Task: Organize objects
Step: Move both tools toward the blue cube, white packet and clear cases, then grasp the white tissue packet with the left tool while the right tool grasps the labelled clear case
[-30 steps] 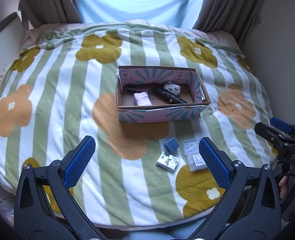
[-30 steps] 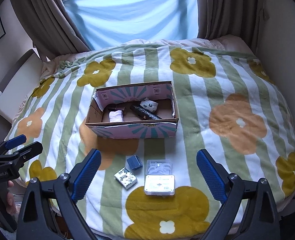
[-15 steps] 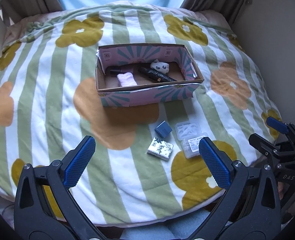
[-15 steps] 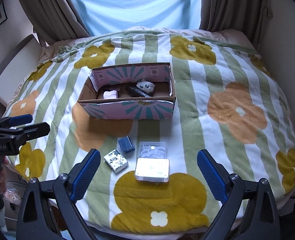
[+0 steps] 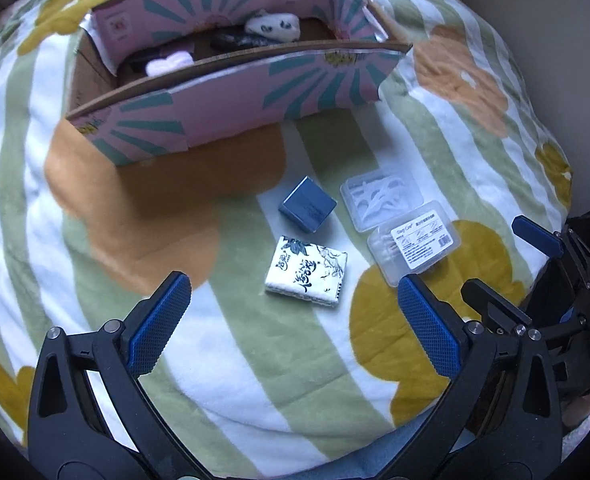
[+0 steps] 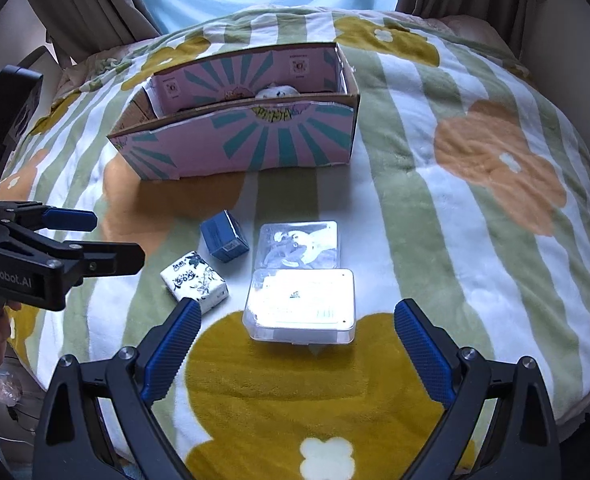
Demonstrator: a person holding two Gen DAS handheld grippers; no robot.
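Four small items lie loose on the striped, flower-printed blanket (image 6: 475,216) in front of you, all on the near side of the cardboard box (image 6: 251,142). That box is pink with teal sunburst rays on its walls and plain brown card inside; from the left wrist view you can see a white patterned object (image 5: 271,26), something dark and a pale pink item (image 5: 169,62) already in it.

Closest to the box sits a small blue box (image 5: 307,204), standing slightly tilted on the soft cover. Just beside it, nearer you, is a white tissue pack (image 5: 307,276) printed with dark ink flowers and characters. To their right are two clear plastic cases, touching or nearly so: the farther clear case (image 6: 300,246) shows white floss picks through its lid, and the nearer labelled case (image 6: 301,304) has a paper label on top and glares in the light.

Your left gripper (image 5: 291,320) is spread wide and holds nothing, hovering above the blanket near the tissue pack. Your right gripper (image 6: 295,344) is likewise spread and empty, its blue pads framing the labelled case from the near side.
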